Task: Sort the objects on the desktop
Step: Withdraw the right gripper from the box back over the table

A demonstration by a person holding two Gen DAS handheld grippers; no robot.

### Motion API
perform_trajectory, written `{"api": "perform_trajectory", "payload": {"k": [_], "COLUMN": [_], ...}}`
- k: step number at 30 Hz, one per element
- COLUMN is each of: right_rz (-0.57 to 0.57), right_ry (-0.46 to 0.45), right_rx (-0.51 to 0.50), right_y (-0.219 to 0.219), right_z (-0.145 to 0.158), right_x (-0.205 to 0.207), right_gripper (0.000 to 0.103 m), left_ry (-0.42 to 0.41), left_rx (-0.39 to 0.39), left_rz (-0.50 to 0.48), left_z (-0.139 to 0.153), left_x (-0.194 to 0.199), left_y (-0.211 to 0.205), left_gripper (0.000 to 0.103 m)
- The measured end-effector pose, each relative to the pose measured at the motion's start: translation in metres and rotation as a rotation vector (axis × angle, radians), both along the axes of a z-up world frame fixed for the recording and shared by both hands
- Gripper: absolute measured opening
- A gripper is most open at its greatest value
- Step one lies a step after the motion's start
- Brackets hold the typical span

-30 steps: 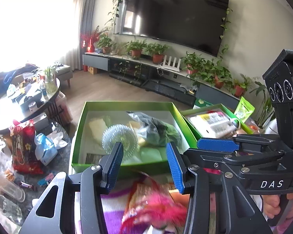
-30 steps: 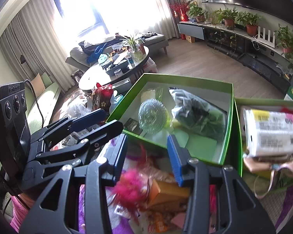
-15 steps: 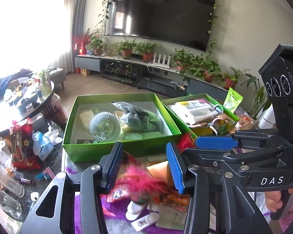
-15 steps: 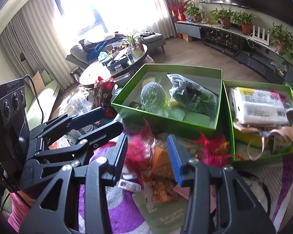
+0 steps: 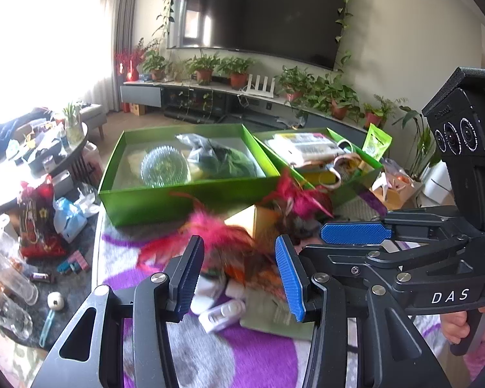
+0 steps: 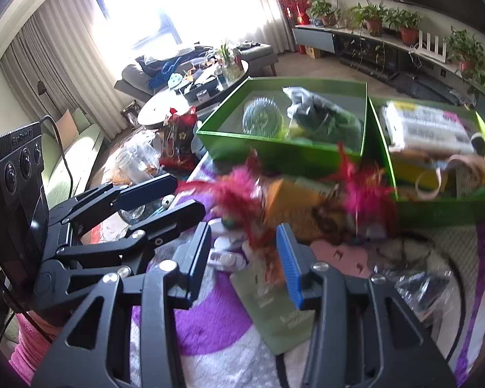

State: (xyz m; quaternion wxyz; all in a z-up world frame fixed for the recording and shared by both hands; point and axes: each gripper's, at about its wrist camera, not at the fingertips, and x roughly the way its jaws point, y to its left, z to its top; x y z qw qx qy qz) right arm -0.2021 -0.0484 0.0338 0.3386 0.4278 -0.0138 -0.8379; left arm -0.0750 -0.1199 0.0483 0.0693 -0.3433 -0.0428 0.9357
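Clutter lies ahead of you on the purple-and-white cloth (image 5: 262,362): pink feathers (image 5: 210,229), a small orange box (image 6: 291,200), a green packet (image 6: 274,310). Your left gripper (image 5: 239,271) and right gripper (image 6: 245,255) both hang over it with jaws parted, gripping nothing. Two green boxes (image 5: 177,200) sit just behind the pile

A dark television (image 5: 258,13) fills the upper wall above a low cabinet (image 5: 210,97) lined with potted plants (image 5: 333,93). Bright curtained window (image 6: 177,3) glares upper left; a round coffee table (image 6: 190,97) stands beneath.
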Motion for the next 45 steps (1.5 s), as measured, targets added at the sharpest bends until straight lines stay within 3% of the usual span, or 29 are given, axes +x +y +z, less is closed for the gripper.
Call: {"api": "perform_trajectory", "payload": {"k": [23,32,45], "right_rz": [-0.006,-0.042,-0.087], "right_ry": [-0.071,-0.148,-0.182], "right_rx": [0.001,-0.001,0.038], "right_y": [0.019,0.033,0.044], "right_z": [-0.043,-0.075,-0.091], "right_x": [0.045,0.037,0.033], "right_gripper": [0.043,0.043,0.043], "left_ry": [-0.084,-0.115,-0.180], "left_rx": [-0.009,-0.048,-0.050], "left_rz": [-0.035,-0.087,-0.122], "left_z": [-0.045,-0.074,-0.082], "left_x": [0.036,0.021,-0.014], "left_y": [0.026,0.039,0.031], "left_gripper": [0.046,0.047,0.046]}}
